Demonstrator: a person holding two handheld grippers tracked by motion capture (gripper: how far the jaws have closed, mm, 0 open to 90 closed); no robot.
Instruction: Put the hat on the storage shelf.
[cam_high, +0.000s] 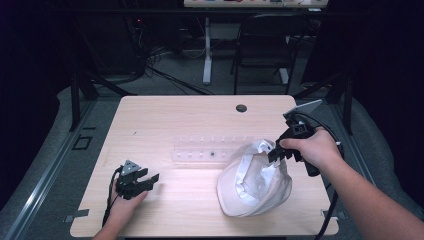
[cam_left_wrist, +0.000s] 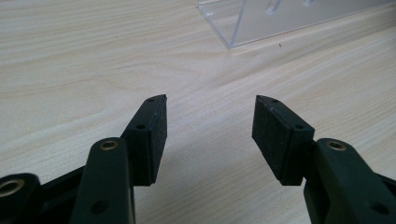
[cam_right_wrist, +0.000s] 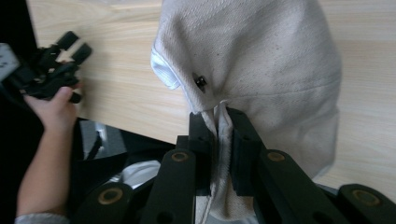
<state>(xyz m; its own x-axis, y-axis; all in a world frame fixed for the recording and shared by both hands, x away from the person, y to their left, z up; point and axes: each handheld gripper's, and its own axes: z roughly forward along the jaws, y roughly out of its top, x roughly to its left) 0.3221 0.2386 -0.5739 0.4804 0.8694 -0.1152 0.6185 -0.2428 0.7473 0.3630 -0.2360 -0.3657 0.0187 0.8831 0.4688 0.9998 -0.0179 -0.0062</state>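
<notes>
Plenty of bare table (cam_high: 165, 120) left of the white cap (cam_high: 255, 182). Right gripper (cam_right_wrist: 223, 140) is clamped on the cap's edge; left gripper (cam_left_wrist: 208, 135) sits well apart, jaws spread with nothing between them.

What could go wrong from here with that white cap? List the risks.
1. The right tongs pinch only a thin fold at the edge of the white cap; the fabric could slip out as it is lifted.
2. The cap's far edge lies right by the clear plastic rack, so a dragged or swinging cap may knock it.
3. The left tongs stand open over bare table, away from the cap, so nothing backs up the single grip.
</notes>
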